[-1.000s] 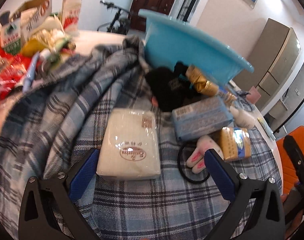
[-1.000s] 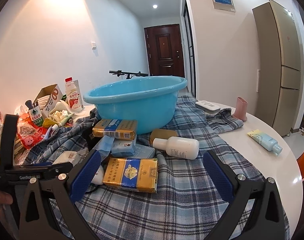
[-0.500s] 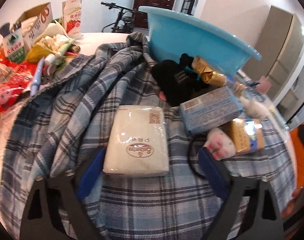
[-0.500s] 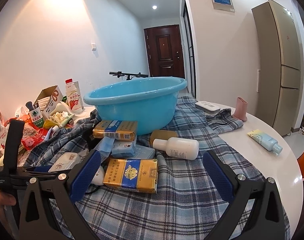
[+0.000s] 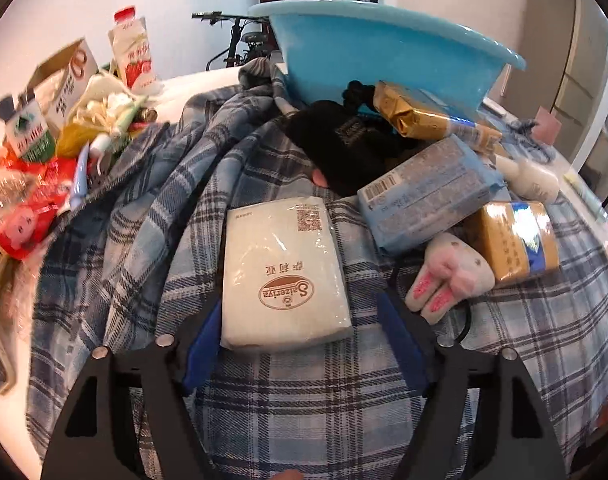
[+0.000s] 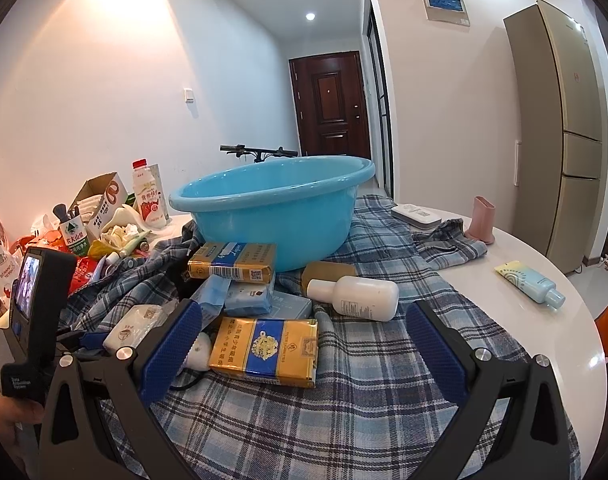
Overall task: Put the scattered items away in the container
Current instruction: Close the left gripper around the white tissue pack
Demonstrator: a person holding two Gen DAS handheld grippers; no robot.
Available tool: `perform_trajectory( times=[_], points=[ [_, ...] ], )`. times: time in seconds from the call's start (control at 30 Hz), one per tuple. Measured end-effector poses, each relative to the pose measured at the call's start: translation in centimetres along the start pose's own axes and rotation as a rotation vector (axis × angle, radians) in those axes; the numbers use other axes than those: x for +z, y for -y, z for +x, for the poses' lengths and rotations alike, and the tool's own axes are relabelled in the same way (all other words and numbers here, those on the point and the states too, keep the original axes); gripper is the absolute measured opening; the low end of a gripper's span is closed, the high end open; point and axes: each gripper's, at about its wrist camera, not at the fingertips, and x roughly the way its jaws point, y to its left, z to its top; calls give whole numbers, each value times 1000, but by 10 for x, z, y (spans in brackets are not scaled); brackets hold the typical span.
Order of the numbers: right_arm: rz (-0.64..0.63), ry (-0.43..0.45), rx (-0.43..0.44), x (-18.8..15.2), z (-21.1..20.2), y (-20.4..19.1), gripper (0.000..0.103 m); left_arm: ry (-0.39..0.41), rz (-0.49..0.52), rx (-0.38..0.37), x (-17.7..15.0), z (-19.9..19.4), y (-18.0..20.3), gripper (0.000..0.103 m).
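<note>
From the left wrist camera, the left gripper (image 5: 296,344) points steeply down at the plaid cloth (image 5: 304,420), and the white napkin pack (image 5: 282,270) lies flat just ahead of it, its near end reaching between the blue pads. The left pad sits right at the pack's near corner, while the right pad stands clear of its edge, so the jaws are parted around it and not yet pressing. The pack looks light and soft under slippery film; a squeeze across its long sides near the middle would likely hold best, gently enough that it does not buckle. The blue basin (image 5: 376,52) stands farther ahead, beyond a black cloth item (image 5: 336,148). From the right wrist camera, the right gripper (image 6: 304,344) is held low and only slightly tipped, jaws wide apart and empty; the yellow-and-blue pack (image 6: 266,350) lies just ahead between its pads, untouched, with a white bottle (image 6: 354,296) beyond it and the basin (image 6: 272,208) farther ahead. The left gripper's body shows at this view's lower left.
</note>
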Motion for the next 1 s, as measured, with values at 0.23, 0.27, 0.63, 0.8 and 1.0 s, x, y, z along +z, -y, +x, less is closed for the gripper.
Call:
perform_trajectory(
  times=[0.23, 0.27, 0.63, 0.8, 1.0],
  points=[
    [-5, -32, 12, 0, 6, -1, 103, -28, -25, 19, 1, 7, -4, 102],
    [-7, -42, 16, -1, 8, -2, 103, -28, -28, 26, 1, 7, -4, 102],
    [-1, -83, 32, -3, 16, -1, 103, 30, -110, 1, 0, -3, -20, 71],
    [4, -91, 40, -3, 18, 0, 103, 31, -100, 21, 1, -3, -18, 62],
    [5, -91, 46, -2, 17, -1, 103, 17, -51, 52, 2, 0, -9, 63]
  ],
)
